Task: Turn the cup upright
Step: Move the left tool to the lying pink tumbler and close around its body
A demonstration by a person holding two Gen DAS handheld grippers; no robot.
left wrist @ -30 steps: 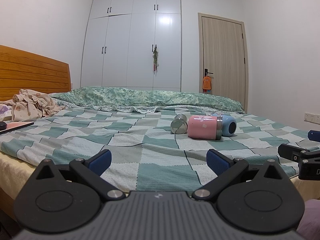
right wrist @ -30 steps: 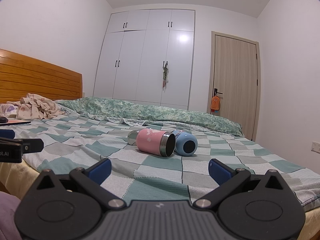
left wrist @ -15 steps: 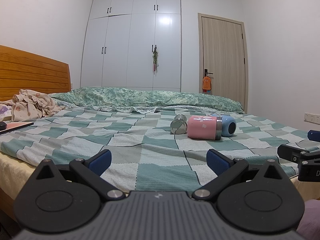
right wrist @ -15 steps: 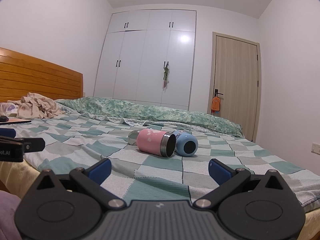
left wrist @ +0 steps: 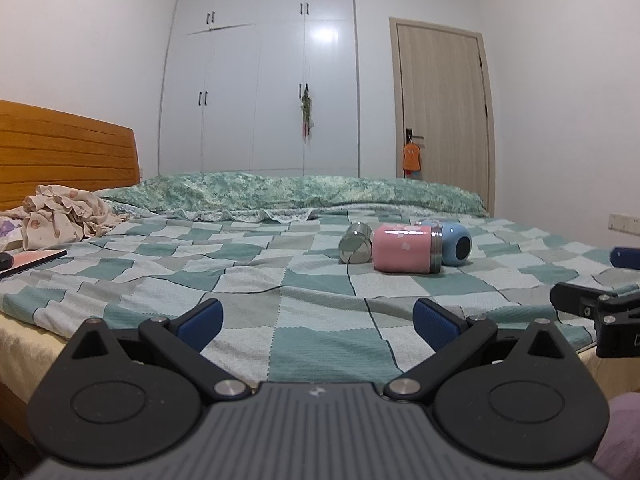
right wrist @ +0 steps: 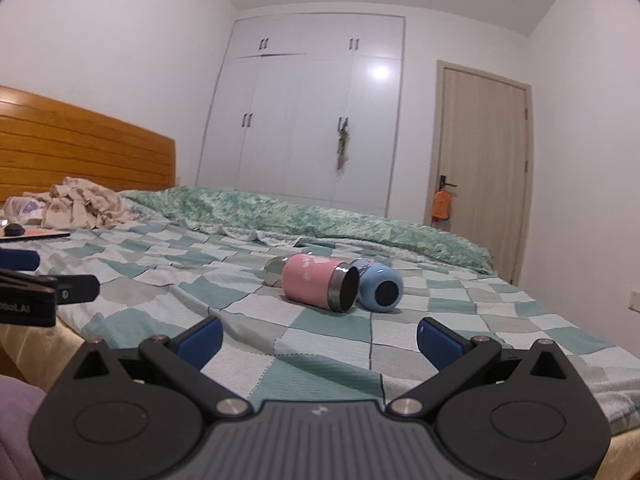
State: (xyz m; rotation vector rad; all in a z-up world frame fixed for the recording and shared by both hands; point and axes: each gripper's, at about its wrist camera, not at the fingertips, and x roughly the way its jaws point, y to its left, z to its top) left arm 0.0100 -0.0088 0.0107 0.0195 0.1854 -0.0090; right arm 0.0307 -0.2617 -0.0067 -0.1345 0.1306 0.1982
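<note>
Three cups lie on their sides together on the checkered bedspread: a pink cup (left wrist: 404, 249) with a steel rim, a blue cup (left wrist: 456, 245) behind its right end, and a steel cup (left wrist: 355, 243) at its left end. They also show in the right wrist view: the pink cup (right wrist: 312, 287), its open mouth facing right, the blue cup (right wrist: 380, 287) and the steel cup (right wrist: 275, 271). My left gripper (left wrist: 318, 322) is open and empty, well short of the cups. My right gripper (right wrist: 320, 340) is open and empty, nearer the pink cup.
A crumpled cloth (left wrist: 64, 212) and a flat pink book (left wrist: 32, 259) lie at the bed's left by the wooden headboard (left wrist: 60, 148). A folded green quilt (left wrist: 296, 192) runs along the far side. White wardrobe and a door stand behind.
The right gripper has crept slightly forward and tilted, so the cups look a little larger. The left gripper has barely moved. Both stay open.
</note>
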